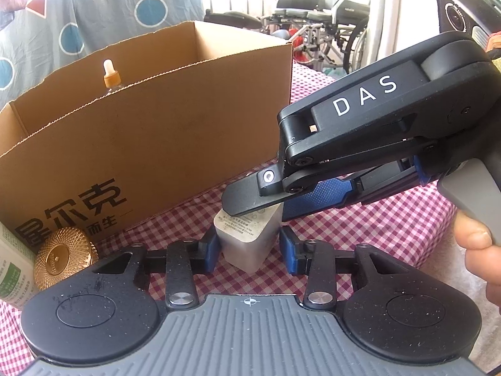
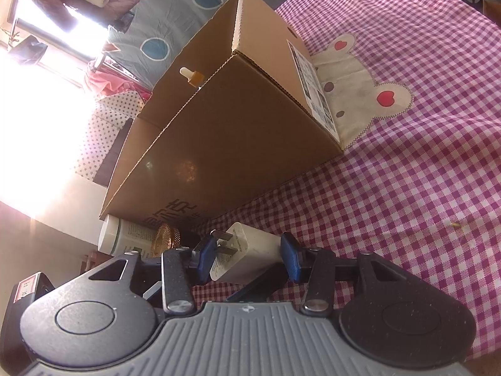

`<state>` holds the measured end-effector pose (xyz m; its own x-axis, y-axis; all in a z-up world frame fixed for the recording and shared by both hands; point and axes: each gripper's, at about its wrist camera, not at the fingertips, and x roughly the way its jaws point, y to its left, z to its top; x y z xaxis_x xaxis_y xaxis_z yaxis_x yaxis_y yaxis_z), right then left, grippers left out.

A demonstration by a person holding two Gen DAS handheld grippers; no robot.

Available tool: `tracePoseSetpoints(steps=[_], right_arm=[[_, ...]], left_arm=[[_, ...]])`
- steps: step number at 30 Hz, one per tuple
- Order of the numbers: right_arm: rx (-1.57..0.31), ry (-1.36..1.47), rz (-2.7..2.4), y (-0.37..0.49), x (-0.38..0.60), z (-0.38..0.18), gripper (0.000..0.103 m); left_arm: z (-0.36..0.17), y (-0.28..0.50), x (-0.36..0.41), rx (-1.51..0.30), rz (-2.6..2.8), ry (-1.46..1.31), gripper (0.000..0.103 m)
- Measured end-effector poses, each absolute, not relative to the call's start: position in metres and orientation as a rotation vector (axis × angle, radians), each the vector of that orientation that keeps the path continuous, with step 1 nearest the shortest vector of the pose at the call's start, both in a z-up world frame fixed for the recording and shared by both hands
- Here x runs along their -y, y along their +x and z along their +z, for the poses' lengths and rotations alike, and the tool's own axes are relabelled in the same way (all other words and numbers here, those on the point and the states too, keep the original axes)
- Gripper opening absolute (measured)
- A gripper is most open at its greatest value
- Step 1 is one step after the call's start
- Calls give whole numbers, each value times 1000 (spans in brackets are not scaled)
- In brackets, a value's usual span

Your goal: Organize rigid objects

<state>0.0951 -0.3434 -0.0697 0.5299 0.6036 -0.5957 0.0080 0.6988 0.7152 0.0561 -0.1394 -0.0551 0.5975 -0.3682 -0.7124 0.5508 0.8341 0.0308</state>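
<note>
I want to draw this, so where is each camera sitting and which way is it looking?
Left wrist: sits on the left gripper, looking forward and down at the charger, box and right gripper; a hand shows.
Right wrist: sits on the right gripper, looking along the checked cloth at the charger and box side; no hand shows.
Shared: charger, box, dropper bottle.

Strong daylight from the blown-out bright window (image 2: 40,100) at left. Washed, hazy glare there. Fisheye bending at edges; centre sharp.
</note>
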Motion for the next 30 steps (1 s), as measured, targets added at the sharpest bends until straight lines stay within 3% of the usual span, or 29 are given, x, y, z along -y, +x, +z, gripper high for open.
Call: tracePoseSetpoints(steps=[15,30], right_arm=[[-914,692,384,86,345,-61,42],[-840,640,423,61,329,-16,37]], left_arm=[[-52,53,132,-744,-532,227,29],[-7,37,121,-616,-505,190,26]])
